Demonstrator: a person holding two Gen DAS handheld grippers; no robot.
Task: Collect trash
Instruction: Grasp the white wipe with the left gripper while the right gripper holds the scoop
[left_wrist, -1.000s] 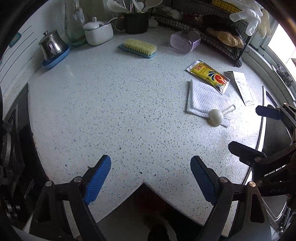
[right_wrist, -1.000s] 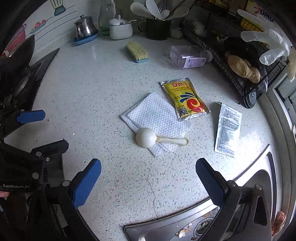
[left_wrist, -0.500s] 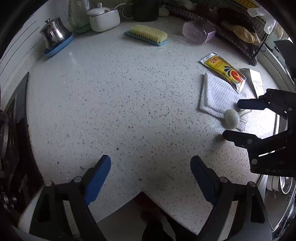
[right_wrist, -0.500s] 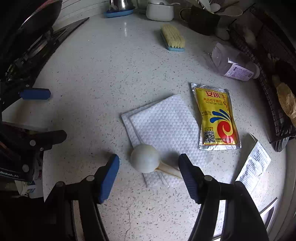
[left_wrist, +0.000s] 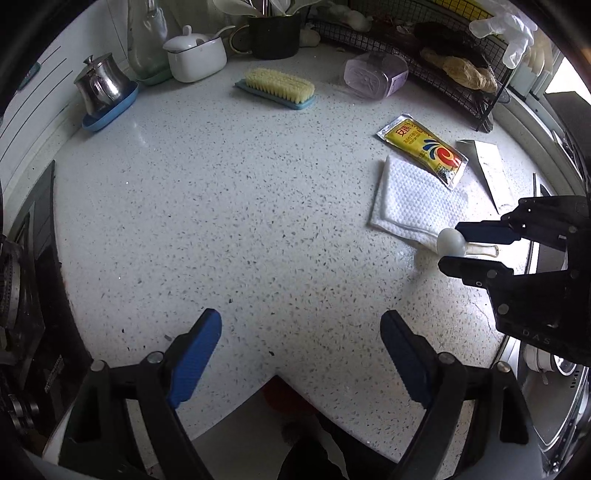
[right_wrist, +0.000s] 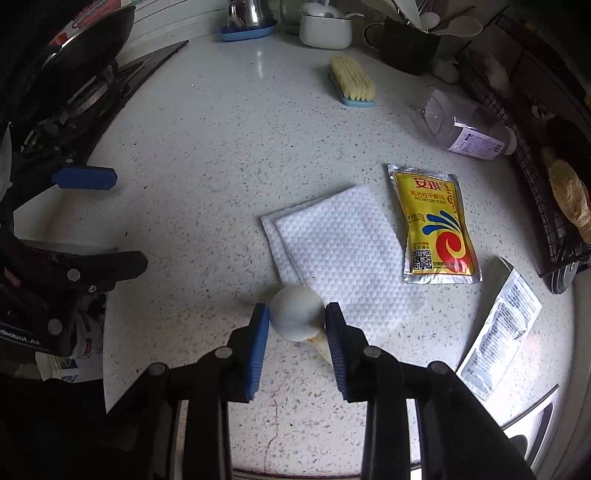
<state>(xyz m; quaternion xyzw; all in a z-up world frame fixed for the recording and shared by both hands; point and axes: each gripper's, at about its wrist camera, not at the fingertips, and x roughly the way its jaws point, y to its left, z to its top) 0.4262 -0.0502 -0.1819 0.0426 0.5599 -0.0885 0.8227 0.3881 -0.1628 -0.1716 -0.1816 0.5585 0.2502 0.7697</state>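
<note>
Closing on the white scoop (right_wrist: 297, 313), the right tool (right_wrist: 297, 317) has narrowed from a wide spread a second ago to a snug pinch, both blue pads now touching the round bowl on either side. In the left wrist view the same tool (left_wrist: 456, 247) has come in from the sink side and brackets the scoop (left_wrist: 450, 242), whose handle points back between the fingers. The scoop has not left the counter (left_wrist: 221, 206); its bowl lies at the near corner of the folded paper towel (right_wrist: 336, 240). So the first piece of trash looks gripped and ready to lift, though the round bowl could slip out of flat pads.

The left tool (left_wrist: 301, 350) hangs wide and holds nothing, over bare counter near the front edge. A yellow yeast packet (right_wrist: 434, 225) lies touching the towel's far side, and a silver wrapper (right_wrist: 498, 328) sits apart, nearer the sink; both seem still to collect.

The counter is pale speckled stone in a kitchen: a scrub brush (left_wrist: 277, 88), a clear bottle on its side (right_wrist: 465, 127), a steel pot on a blue tray (left_wrist: 99, 88) and a wire rack (left_wrist: 443, 74) stand toward the back.
</note>
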